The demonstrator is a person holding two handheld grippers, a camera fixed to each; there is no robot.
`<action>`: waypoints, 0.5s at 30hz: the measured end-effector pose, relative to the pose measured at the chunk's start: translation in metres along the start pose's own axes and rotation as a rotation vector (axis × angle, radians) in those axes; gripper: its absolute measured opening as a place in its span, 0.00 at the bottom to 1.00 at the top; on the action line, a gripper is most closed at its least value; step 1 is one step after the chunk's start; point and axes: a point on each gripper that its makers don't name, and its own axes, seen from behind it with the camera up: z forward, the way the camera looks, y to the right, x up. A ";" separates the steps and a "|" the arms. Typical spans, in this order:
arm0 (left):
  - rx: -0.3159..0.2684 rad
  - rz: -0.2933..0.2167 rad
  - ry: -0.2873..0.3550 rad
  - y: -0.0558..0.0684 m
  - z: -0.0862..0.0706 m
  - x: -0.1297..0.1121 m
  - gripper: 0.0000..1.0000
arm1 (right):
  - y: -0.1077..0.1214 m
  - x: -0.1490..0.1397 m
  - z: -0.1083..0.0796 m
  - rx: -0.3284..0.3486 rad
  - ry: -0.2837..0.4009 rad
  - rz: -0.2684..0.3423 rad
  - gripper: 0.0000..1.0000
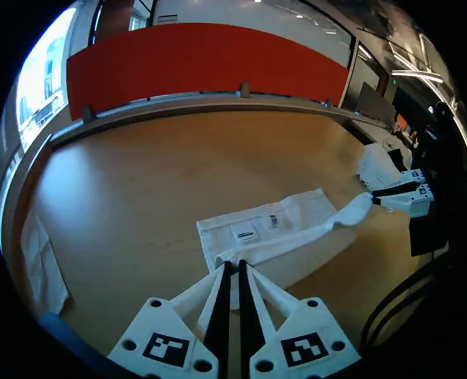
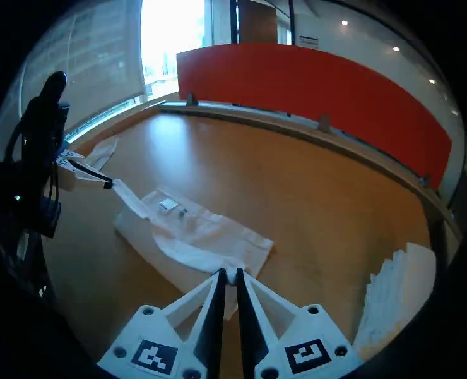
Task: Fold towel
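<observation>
Left tongs (image 1: 233,265): fingers almost together, clamped on 1 corner of the towel (image 1: 277,224), with cloth bunched at the tips. Right tongs (image 2: 229,275): same state, pinched on the other end of that edge.

Towel: white, mid-bench on the wooden bench (image 1: 139,183). The gripped edge is lifted and runs as a band between the 2 tongs. The rest lies flat, with 2 small tags on its top face.

Left gripper view:
- Right tongs are at far right, seen side-on, with the towel end between the fingers.
- The stack of folded towels (image 1: 378,164) is small and sits just behind them.
- A loose white cloth (image 1: 41,265) lies at the bench's left edge, well apart from the towel.
- Ceiling light strips (image 1: 410,72) show at upper right.

Right gripper view:
- Left tongs are at far left, gripping their corner. The shape behind them is too dark to make out.
- The stack sits close on the right and its layers are readable here.
- A white cloth lies just past the left tongs. I cannot tell for sure that it is the same one.
- A bright window (image 2: 170,57) shows at top.

Both views: a red partition (image 1: 202,63) runs along the bench's far edge.
</observation>
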 end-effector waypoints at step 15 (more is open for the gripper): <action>0.011 -0.004 -0.031 -0.013 0.039 -0.014 0.08 | 0.019 -0.017 0.039 -0.022 -0.048 0.062 0.12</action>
